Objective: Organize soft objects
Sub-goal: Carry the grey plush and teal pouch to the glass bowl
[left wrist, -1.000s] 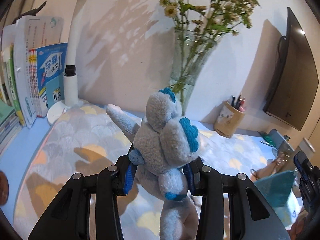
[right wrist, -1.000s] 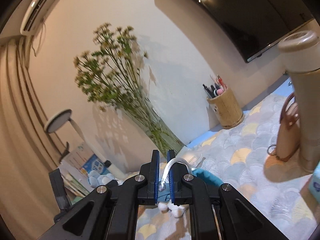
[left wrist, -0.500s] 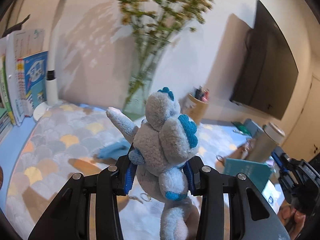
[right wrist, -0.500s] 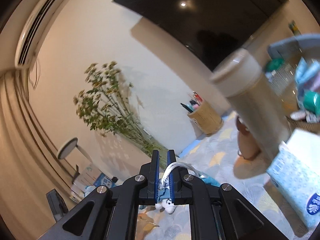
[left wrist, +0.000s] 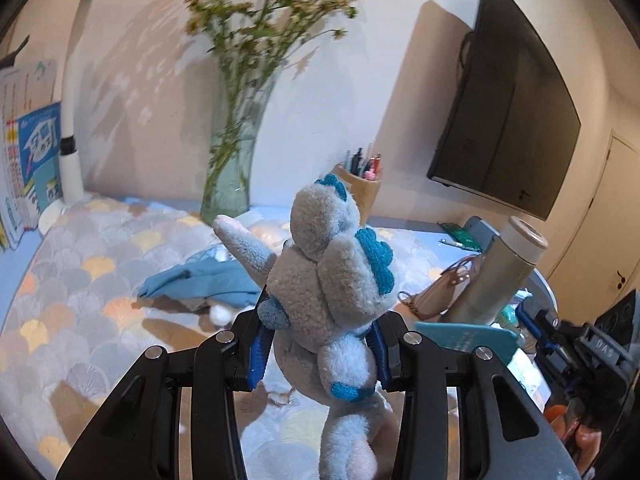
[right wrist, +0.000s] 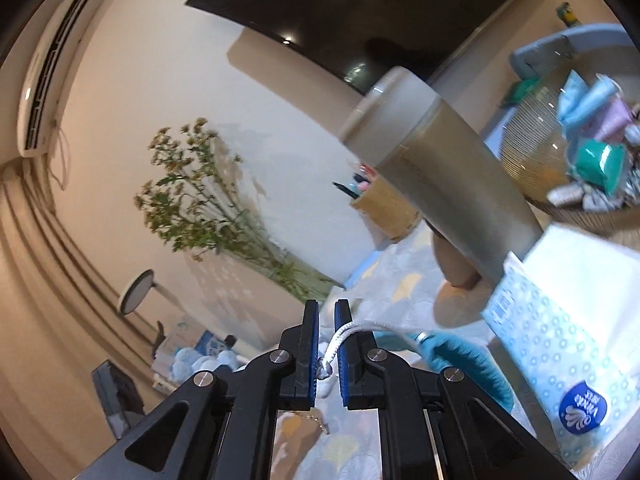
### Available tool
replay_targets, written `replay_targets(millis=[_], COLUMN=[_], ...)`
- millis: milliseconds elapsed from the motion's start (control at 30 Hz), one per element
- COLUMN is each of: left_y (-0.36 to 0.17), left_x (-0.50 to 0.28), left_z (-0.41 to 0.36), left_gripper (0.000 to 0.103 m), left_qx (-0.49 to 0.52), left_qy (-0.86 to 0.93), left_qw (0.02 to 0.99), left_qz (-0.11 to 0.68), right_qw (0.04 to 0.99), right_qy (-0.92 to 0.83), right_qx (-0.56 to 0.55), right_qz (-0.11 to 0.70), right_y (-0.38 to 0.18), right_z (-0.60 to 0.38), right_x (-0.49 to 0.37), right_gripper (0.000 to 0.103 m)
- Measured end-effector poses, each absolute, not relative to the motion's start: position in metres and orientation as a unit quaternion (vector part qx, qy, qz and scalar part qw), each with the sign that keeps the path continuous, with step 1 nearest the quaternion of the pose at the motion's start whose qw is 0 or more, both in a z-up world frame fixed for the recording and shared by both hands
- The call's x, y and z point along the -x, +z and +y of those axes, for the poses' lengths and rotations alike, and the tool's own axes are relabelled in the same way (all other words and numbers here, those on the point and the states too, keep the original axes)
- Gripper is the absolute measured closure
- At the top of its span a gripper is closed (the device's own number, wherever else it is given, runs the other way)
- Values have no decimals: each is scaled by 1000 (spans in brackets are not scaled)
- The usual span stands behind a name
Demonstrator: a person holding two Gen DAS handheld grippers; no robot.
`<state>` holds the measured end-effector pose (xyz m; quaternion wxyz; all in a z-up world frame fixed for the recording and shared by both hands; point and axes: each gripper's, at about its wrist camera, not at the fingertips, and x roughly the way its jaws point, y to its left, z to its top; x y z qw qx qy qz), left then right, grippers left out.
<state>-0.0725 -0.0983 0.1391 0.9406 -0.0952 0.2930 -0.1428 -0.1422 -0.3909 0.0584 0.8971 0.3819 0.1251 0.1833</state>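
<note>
Bench under a scallop-print cloth (left wrist: 80, 264), vase far left. My left claw (left wrist: 318, 354) clamped the plush toy (left wrist: 328, 280) mid-body: light, squashy, best held there. Right claw (right wrist: 327, 354) pinched a white cord (right wrist: 340, 334).

A cream wall (left wrist: 328, 92) stands ahead of the claw, dappled with leaf shadows. A dark screen (left wrist: 508, 108) hangs on it, up to the right. Straight ahead and above, a glass vase (left wrist: 230, 168) holds green stems; a pen pot (left wrist: 362, 192) sits just right of it. Far left rise a white lamp (left wrist: 72, 120) and upright books (left wrist: 28, 152). A scallop-patterned cloth (left wrist: 80, 280) covers the table below. A door (left wrist: 600, 216) shows far right. An air conditioner (right wrist: 52, 68) is mounted high above beige curtains (right wrist: 36, 264).
</note>
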Motion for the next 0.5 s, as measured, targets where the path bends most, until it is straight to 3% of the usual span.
replay_targets(millis=[200, 500], left_y=[149, 148], left_x=[77, 72], left_z=[-131, -107], left_gripper=[65, 65], left_qx=[71, 99], left_qy=[-157, -127], left_qw=[941, 944], left_qz=[290, 288], right_qw=[911, 919], right_qy=[194, 237], right_qx=[-347, -265], right_qz=[106, 172], right_y=[94, 128], right_z=[-401, -371], right_x=[152, 116], right_gripper=[95, 95])
